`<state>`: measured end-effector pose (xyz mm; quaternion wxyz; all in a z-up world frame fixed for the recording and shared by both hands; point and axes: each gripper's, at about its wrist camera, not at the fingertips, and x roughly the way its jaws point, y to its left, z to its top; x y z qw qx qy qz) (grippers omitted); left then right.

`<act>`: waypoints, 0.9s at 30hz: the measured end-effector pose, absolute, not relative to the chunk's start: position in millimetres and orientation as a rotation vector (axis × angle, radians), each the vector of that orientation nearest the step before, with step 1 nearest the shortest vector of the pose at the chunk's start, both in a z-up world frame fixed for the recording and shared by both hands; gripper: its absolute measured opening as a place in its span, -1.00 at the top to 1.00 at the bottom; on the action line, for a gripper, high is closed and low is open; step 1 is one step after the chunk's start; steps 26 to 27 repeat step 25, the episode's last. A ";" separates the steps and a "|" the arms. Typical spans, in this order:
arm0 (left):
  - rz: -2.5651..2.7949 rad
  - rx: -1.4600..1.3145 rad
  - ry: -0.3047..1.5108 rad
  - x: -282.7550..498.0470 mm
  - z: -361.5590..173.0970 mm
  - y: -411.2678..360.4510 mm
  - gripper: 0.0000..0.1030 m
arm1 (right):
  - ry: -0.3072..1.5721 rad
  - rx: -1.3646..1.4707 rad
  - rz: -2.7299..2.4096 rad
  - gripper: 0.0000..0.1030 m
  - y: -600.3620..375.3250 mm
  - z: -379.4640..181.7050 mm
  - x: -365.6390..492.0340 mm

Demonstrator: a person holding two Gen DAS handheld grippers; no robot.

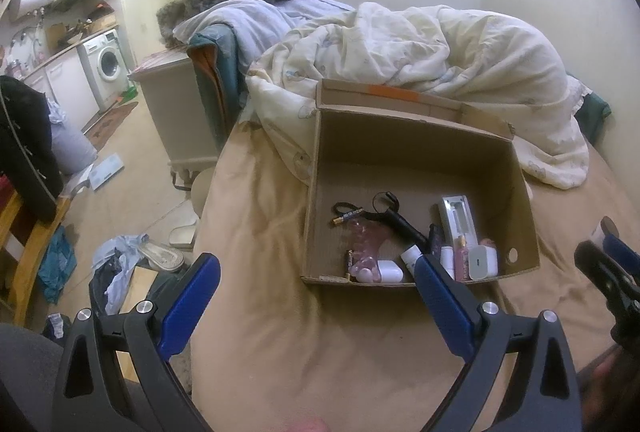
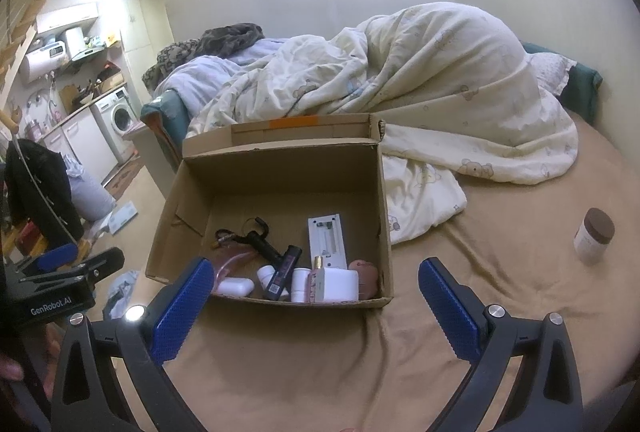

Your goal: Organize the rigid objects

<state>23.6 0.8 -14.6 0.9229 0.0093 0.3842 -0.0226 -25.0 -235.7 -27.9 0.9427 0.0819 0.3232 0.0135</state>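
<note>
Cardboard fills my left wrist view: the box (image 1: 416, 188) sits open on the tan bed sheet (image 1: 256, 332), its near wall just beyond my left claw (image 1: 316, 296), which is spread wide and empty. Inside the box, along the near wall, lie a white charger (image 1: 483, 263), a white case (image 1: 390, 271) and a black tool (image 1: 402, 224).

From the right wrist view, my right claw (image 2: 316, 296) also gapes wide, empty, before the box. Well right of the box, a brown-lidded jar (image 2: 594, 235) stands on the sheet.

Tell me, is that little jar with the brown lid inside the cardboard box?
No, the jar stands alone on the tan bedsheet, well to the right of the cardboard box.
</note>
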 end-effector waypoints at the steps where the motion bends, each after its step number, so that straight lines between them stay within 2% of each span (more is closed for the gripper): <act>1: -0.047 0.018 0.790 23.9 -14.4 0.6 -0.89 | 0.659 0.168 0.028 -1.00 -235.8 -27.8 -24.8; 27: -0.059 0.033 0.798 22.4 -17.9 -0.8 -0.89 | 0.657 0.172 0.033 -1.00 -234.2 -25.5 -27.1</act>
